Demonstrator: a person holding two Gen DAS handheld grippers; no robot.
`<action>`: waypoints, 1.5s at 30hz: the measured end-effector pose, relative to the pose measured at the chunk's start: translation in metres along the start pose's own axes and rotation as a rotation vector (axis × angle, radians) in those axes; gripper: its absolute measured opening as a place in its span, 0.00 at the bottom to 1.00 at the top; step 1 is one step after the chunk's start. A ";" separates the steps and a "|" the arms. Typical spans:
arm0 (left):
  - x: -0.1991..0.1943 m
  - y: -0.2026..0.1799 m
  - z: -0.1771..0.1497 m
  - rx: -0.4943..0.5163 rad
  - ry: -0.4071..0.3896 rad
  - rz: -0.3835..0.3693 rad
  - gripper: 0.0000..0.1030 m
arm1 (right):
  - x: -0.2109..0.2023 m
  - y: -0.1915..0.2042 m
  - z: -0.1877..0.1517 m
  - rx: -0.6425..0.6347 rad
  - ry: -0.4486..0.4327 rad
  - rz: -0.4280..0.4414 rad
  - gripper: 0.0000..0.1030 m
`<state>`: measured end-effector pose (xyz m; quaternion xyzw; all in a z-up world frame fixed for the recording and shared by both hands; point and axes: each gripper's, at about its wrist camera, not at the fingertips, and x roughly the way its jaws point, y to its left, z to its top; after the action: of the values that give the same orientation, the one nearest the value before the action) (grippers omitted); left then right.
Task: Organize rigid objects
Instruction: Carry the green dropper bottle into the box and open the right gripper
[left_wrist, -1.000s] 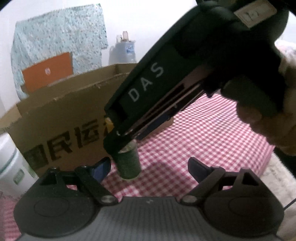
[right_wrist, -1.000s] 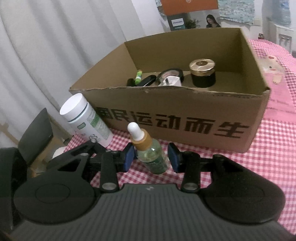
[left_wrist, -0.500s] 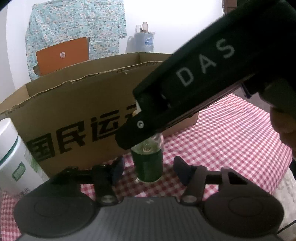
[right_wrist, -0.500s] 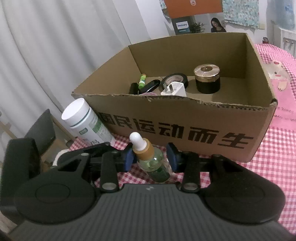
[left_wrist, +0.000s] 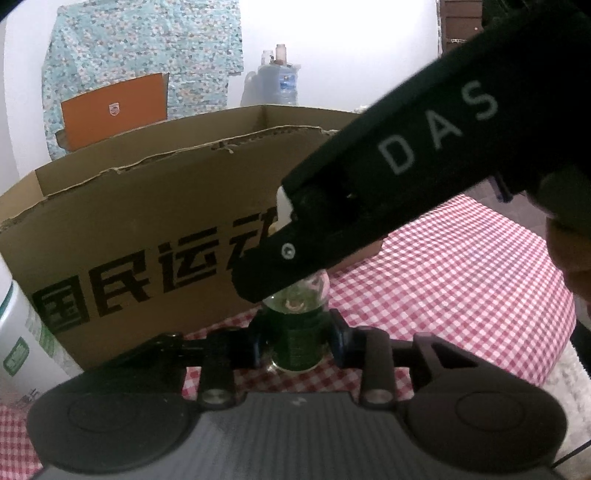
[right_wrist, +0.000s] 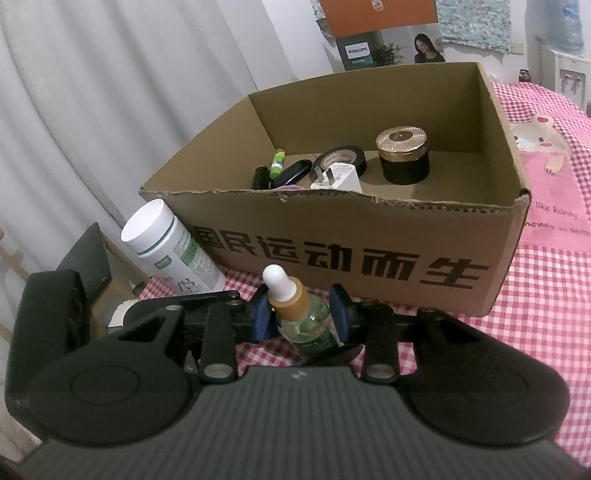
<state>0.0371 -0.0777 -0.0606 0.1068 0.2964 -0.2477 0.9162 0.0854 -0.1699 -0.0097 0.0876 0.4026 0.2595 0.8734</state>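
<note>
A: Five things already lie inside the cardboard box (right_wrist: 369, 236): a black jar with a golden lid (right_wrist: 404, 158), a roll of black tape (right_wrist: 343, 157), a white charger plug (right_wrist: 341, 179), a small green tube (right_wrist: 277, 162) and a black oblong thing (right_wrist: 291, 173) that I cannot name.

B: And what is left outside?

A: Two things, as far as I see. A white bottle with a green label (right_wrist: 173, 251) stands on the bench (right_wrist: 535, 314) at the box's near left corner. The dropper bottle (right_wrist: 303, 321), with green liquid and a white rubber top, is just in front of the box wall, not yet over the rim.

B: Who holds it?

A: Both, it seems. The right gripper (right_wrist: 300, 314) has the bottle between its jaws at the shoulder, and the jaws have just been closing; the blue pads look pressed on it. The left gripper (left_wrist: 293, 338) takes the lower body of the same bottle; its jaws have just been closing too, and they now sit against the glass on both sides.

B: Does the bottle stand on the bench?

A: I cannot tell; its bottom is hidden. It leans a little in the right wrist view.

B: So how far is the task?

A: I judge it more than half done. The dropper bottle must go into the box, then the white bottle.
</note>
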 end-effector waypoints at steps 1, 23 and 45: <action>0.003 -0.002 0.003 0.001 0.003 0.000 0.37 | 0.001 0.000 0.000 0.001 0.000 0.000 0.32; -0.038 0.007 0.044 -0.051 -0.067 0.034 0.32 | -0.039 0.034 0.017 -0.087 -0.059 0.007 0.30; 0.028 0.062 0.136 -0.223 0.047 -0.083 0.32 | -0.032 -0.016 0.137 -0.075 0.003 0.031 0.30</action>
<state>0.1550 -0.0822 0.0348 -0.0022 0.3478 -0.2486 0.9040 0.1766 -0.1926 0.0957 0.0607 0.3927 0.2881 0.8712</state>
